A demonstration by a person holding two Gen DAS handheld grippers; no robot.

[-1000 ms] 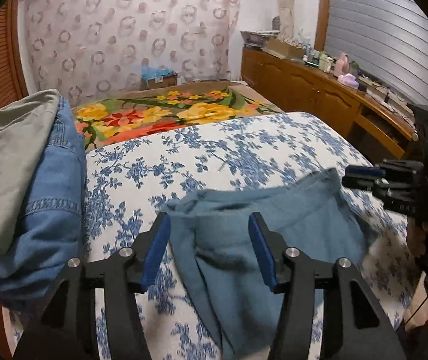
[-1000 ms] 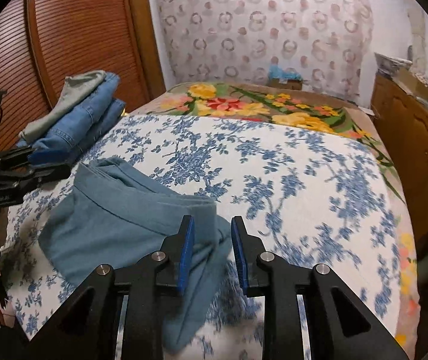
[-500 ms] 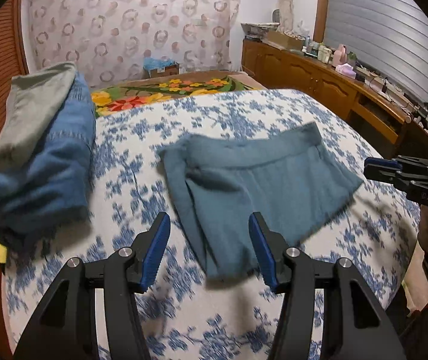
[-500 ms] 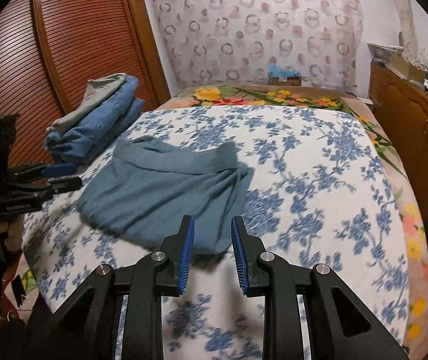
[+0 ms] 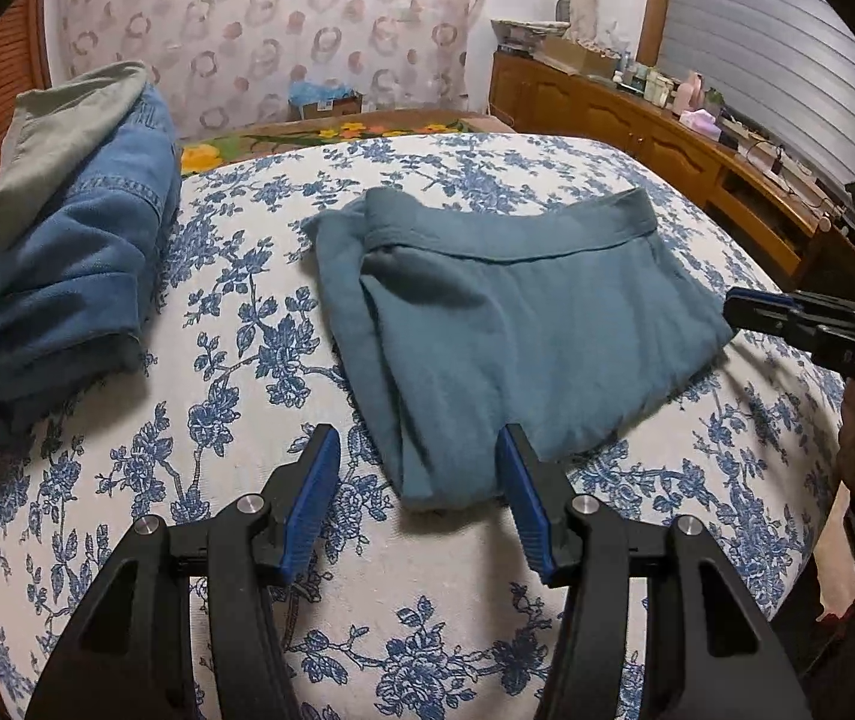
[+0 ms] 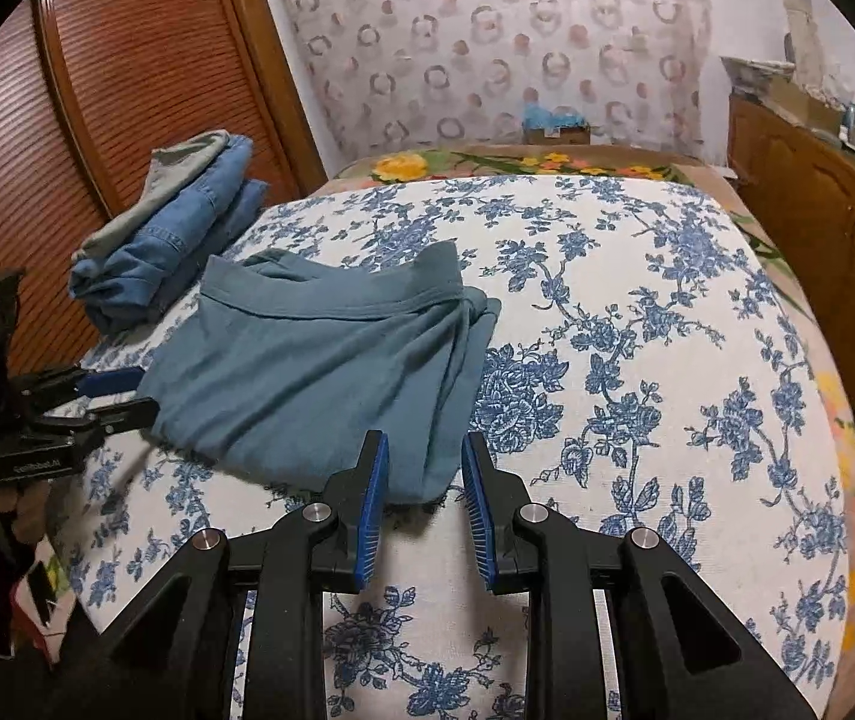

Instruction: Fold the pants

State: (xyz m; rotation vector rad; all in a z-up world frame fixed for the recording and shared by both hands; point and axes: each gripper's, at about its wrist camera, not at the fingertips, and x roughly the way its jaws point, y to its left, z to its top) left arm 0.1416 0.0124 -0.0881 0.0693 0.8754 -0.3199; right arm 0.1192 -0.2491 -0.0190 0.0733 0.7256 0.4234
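Note:
The teal pants (image 5: 517,324) lie folded in a rough rectangle on the blue-flowered bedspread (image 5: 235,360), waistband on the far side. My left gripper (image 5: 417,450) is open, and its fingers straddle the near left corner of the pants without touching it. In the right wrist view the pants (image 6: 319,372) spread to the left. There my right gripper (image 6: 425,450) is open with a narrower gap, just short of the near right corner, with nothing between its pads. Each gripper shows in the other's view: the right gripper (image 5: 745,307) at the pants' right edge, the left gripper (image 6: 121,393) at their left edge.
A stack of folded clothes (image 5: 61,228), denim under a grey-green piece, sits at the bed's left side by the slatted wooden wardrobe (image 6: 37,138). A wooden cabinet (image 5: 637,120) with clutter on top runs along the right. A flowered blanket (image 6: 487,165) covers the far end of the bed.
Both grippers have drawn back toward the near edge of the bed. The pants, earlier bunched close under the fingers, now lie flat and farther off. Neither jaw gap has changed.

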